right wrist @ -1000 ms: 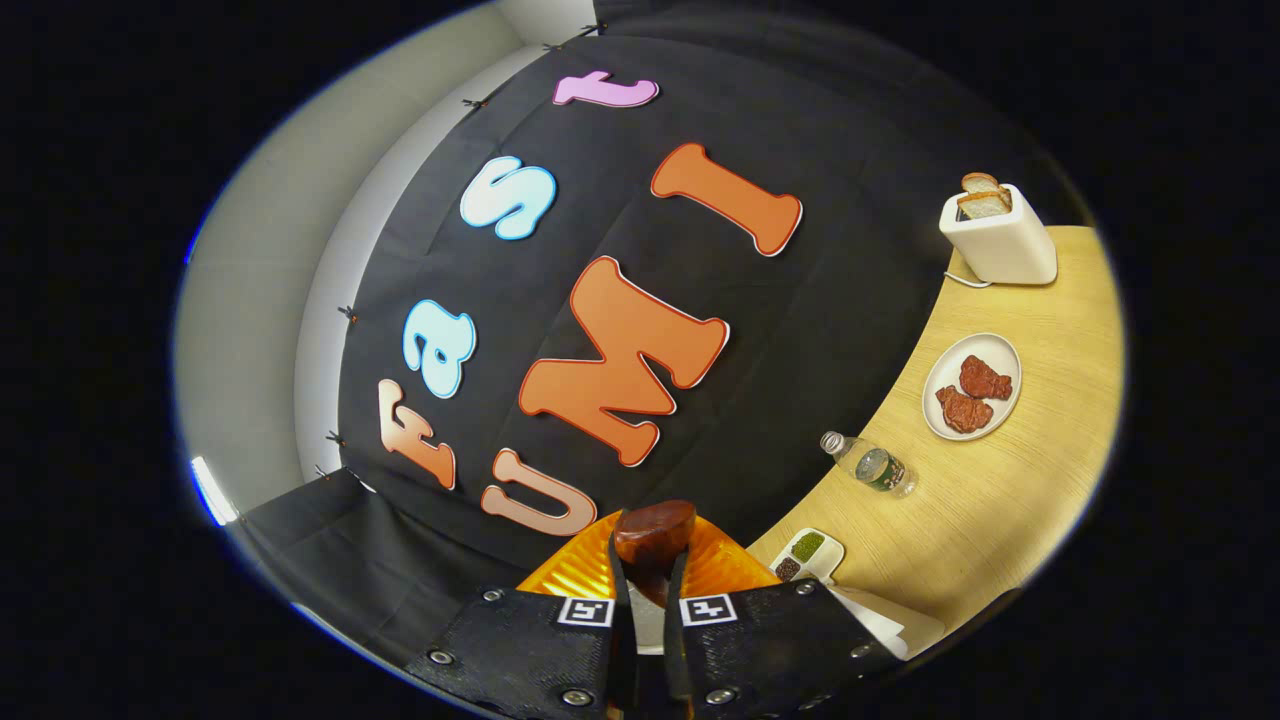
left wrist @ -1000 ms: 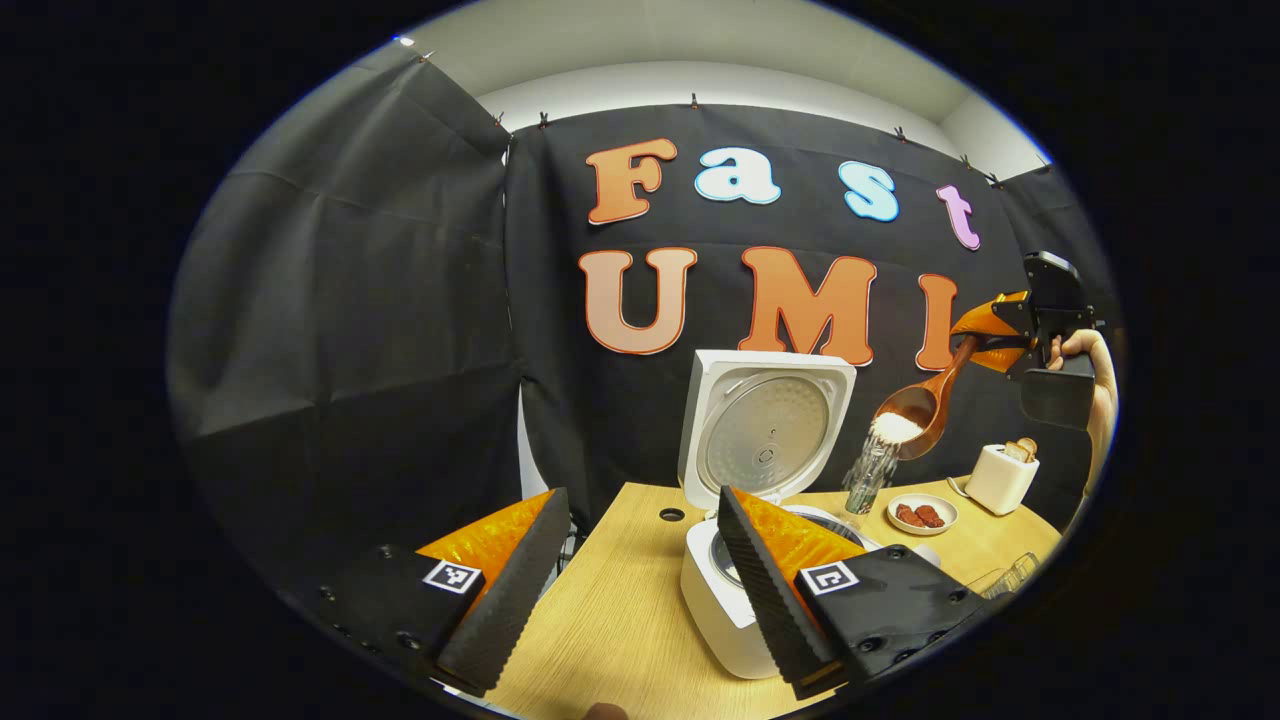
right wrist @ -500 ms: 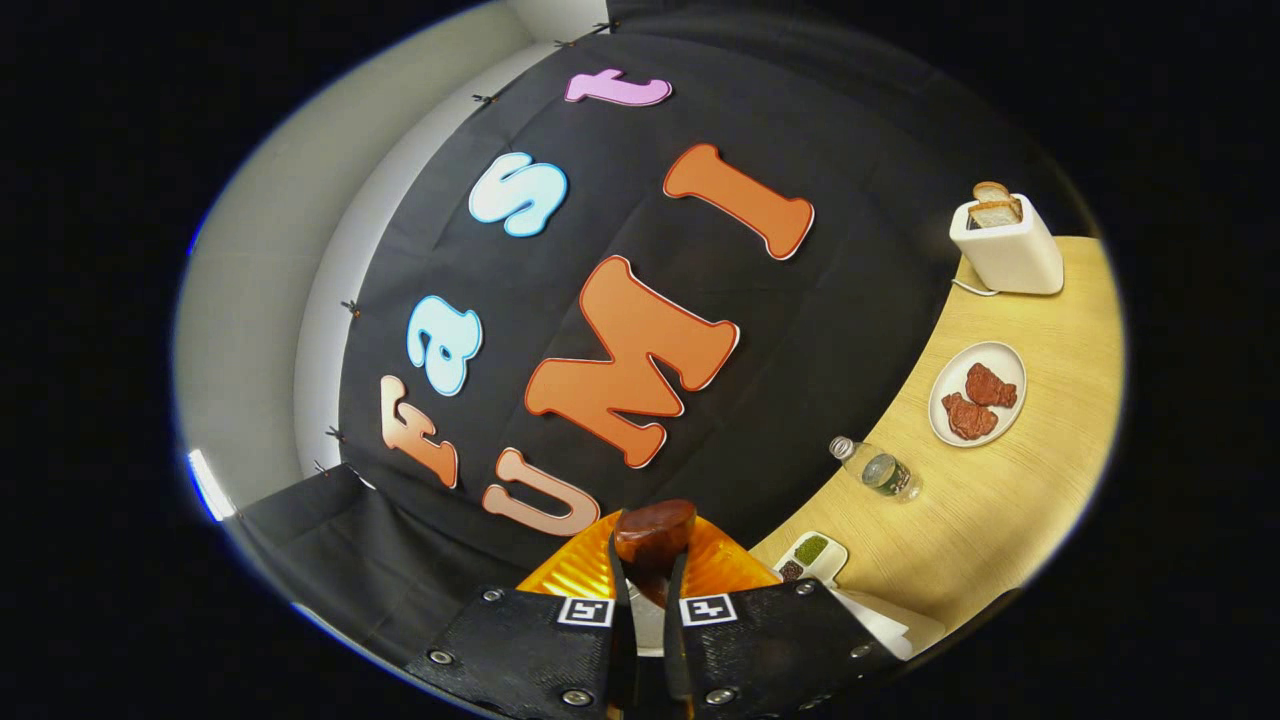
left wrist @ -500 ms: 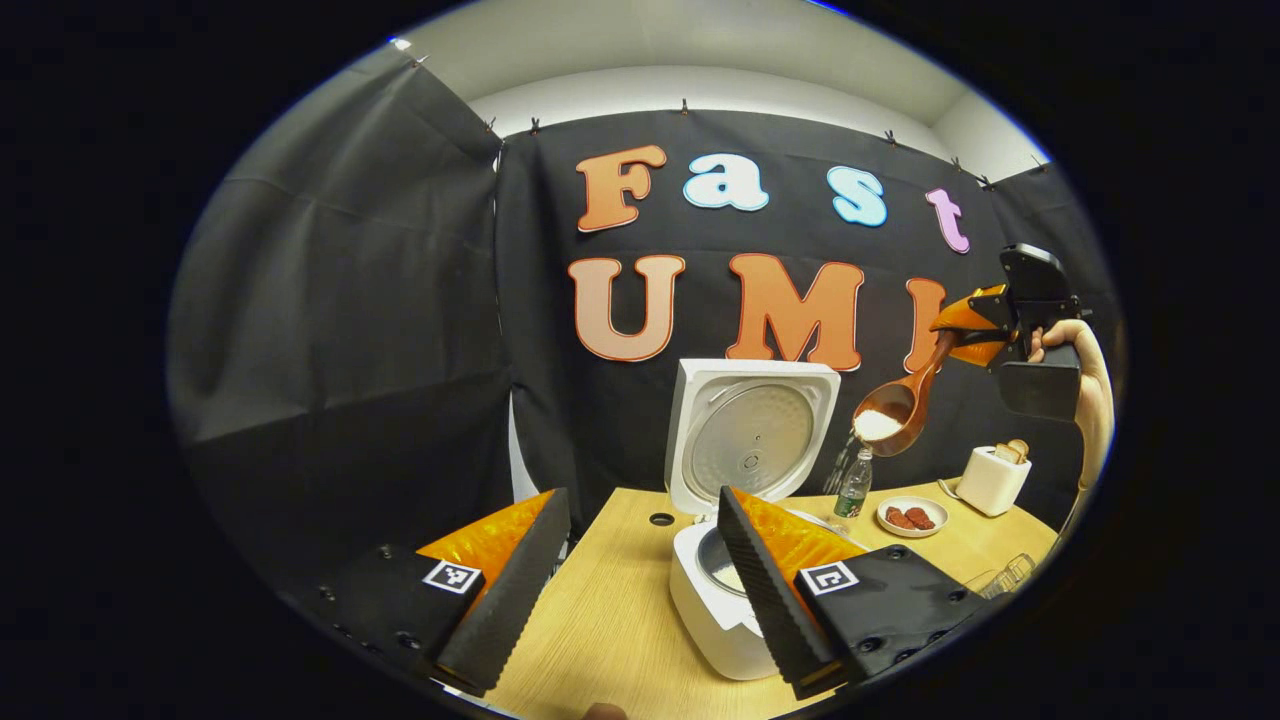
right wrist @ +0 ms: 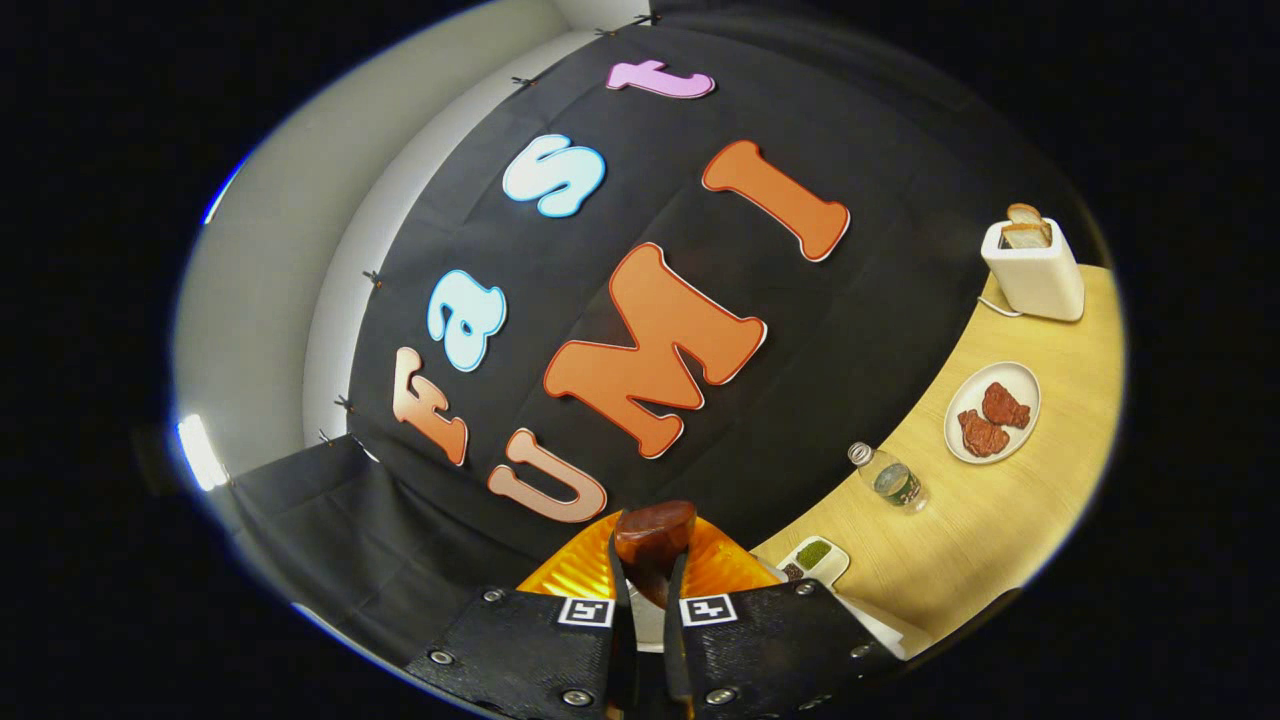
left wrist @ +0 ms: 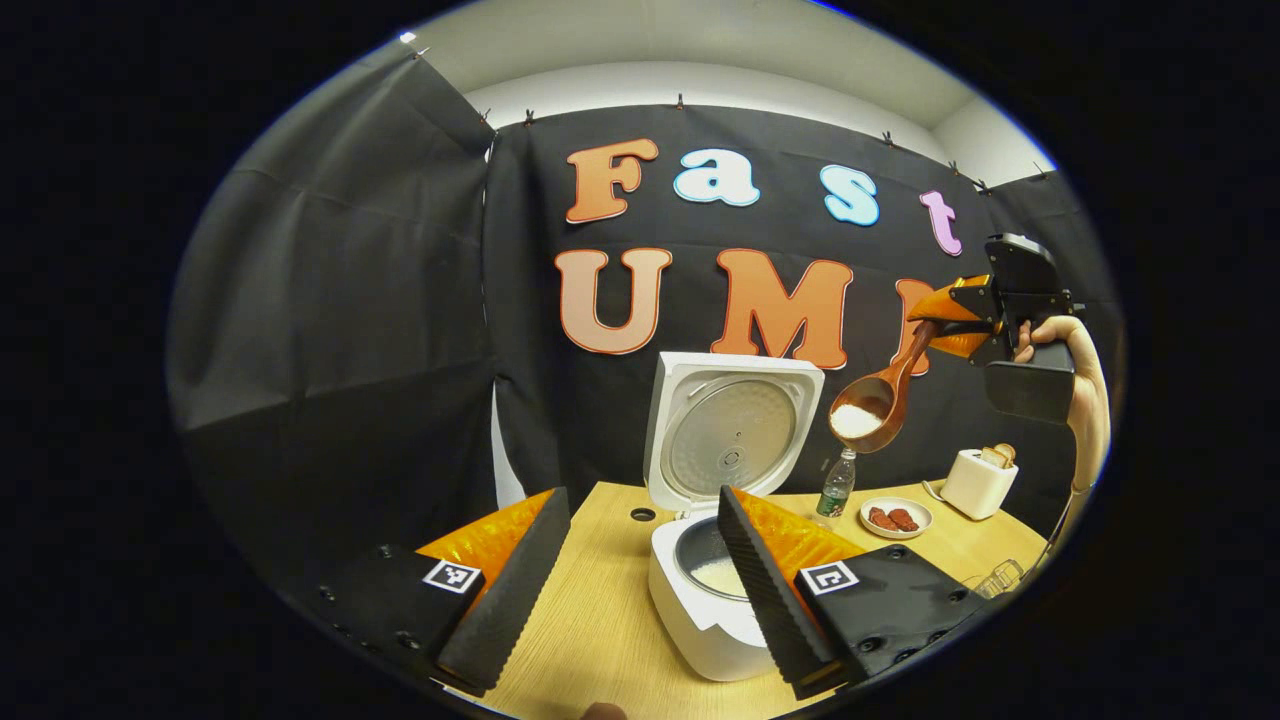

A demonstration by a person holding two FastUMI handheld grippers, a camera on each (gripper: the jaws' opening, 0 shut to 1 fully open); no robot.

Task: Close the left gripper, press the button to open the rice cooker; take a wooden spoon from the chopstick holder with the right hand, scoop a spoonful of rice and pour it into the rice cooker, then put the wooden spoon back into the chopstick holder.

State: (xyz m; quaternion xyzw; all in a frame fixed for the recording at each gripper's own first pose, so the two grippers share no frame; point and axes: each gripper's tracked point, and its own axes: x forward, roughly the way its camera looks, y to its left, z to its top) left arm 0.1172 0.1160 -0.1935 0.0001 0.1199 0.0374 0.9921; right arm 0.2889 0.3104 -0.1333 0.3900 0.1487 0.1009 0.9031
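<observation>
- Your left gripper sits low in the left gripper view, fingers spread wide with nothing between them; its left finger hangs past the table's near edge.
- Between those fingers you see bare wood and a small round hole in the tabletop.
- The rice cooker stands on the table with its lid swung upright. Your right-hand finger covers part of the pot, so you see just a patch of white rice inside.
- The wooden spoon hangs in the air above and to the right of the open pot, bowl tilted, heaped with white rice — well clear of the cooker.
- A small bottle, a plate with two reddish pieces and a toaster line the far right of the table; something wiry at the right edge is cut off and hard to read.
- Your right gripper is up high at the right, a hand behind it; in the right gripper view its fingers are nearly together, clamped on the spoon's handle end.
- In that view the spoon's bowl is hidden below the gripper.
</observation>
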